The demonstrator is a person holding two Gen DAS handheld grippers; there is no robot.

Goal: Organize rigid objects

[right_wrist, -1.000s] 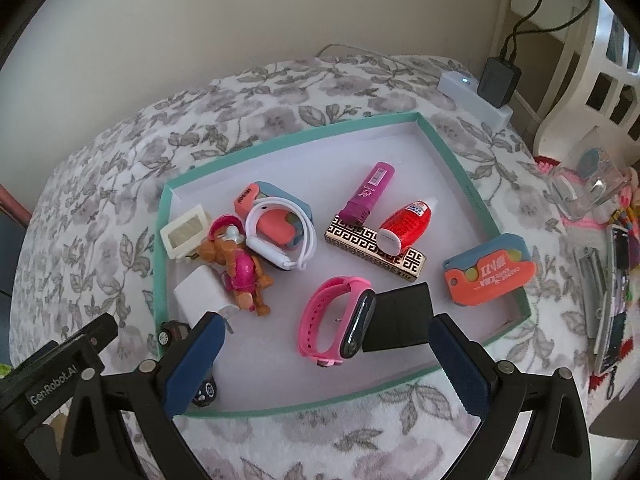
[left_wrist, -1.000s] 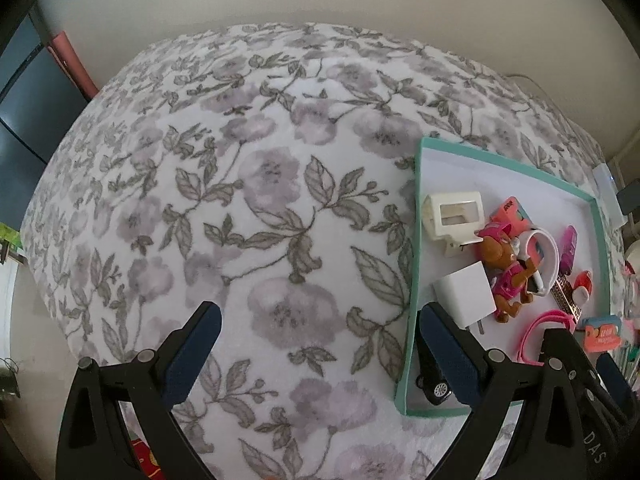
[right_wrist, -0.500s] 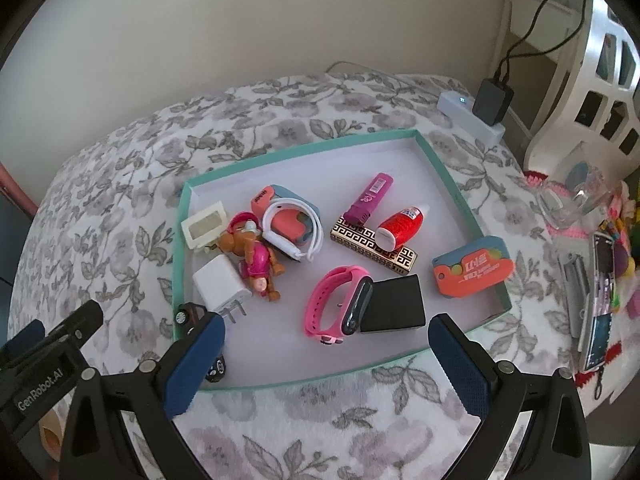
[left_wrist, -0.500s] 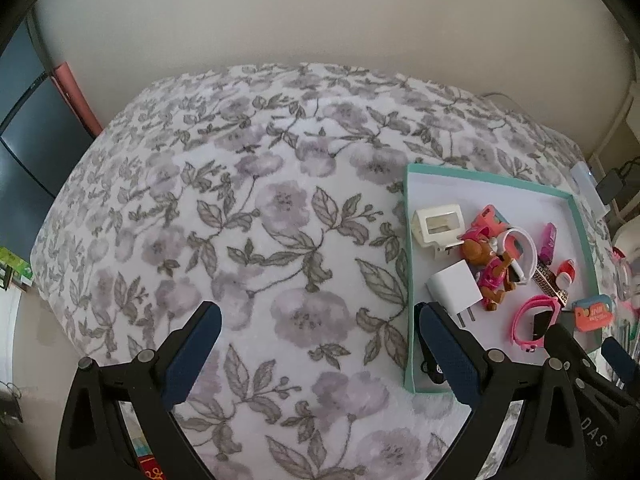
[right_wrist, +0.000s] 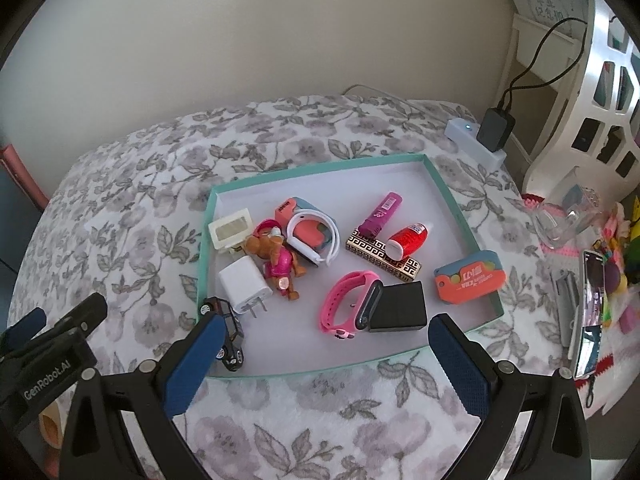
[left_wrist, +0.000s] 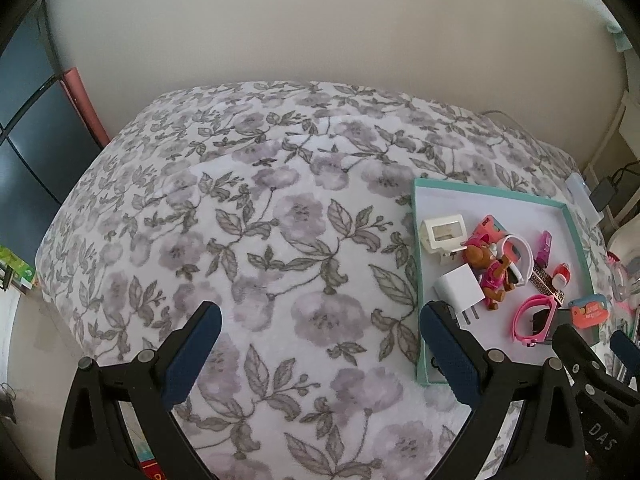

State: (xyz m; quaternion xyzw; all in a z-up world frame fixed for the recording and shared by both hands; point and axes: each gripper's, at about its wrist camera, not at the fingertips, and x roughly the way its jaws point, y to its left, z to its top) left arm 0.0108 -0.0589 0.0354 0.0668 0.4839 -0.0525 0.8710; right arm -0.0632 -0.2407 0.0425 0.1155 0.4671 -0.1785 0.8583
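Note:
A teal-rimmed white tray (right_wrist: 452,194) (left_wrist: 419,280) lies on the floral bedspread. Inside it sit a white charger plug (right_wrist: 244,284) (left_wrist: 458,289), a toy dog in pink (right_wrist: 280,264) (left_wrist: 490,276), a cream frame (right_wrist: 232,228), a white band on an orange case (right_wrist: 312,236), a purple tube (right_wrist: 382,212), a red bottle (right_wrist: 408,238), a patterned bar (right_wrist: 380,262), a pink wristband (right_wrist: 348,308), a black block (right_wrist: 398,307), an orange case (right_wrist: 470,276) and a black toy car (right_wrist: 230,336). My right gripper (right_wrist: 320,364) hangs open before the tray's near edge. My left gripper (left_wrist: 320,350) is open over bare bedspread left of the tray.
A white power strip with a black adapter (right_wrist: 486,136) lies beyond the tray's far right corner. Clutter and a phone (right_wrist: 588,312) crowd the right side. A white headboard (right_wrist: 592,80) stands at right. A dark panel (left_wrist: 28,128) is at far left. The bedspread (left_wrist: 260,240) spreads wide to the left.
Both grippers have pulled back and up from the tray, so more of the bed and wall shows. Nothing in the tray has moved; both stay open.

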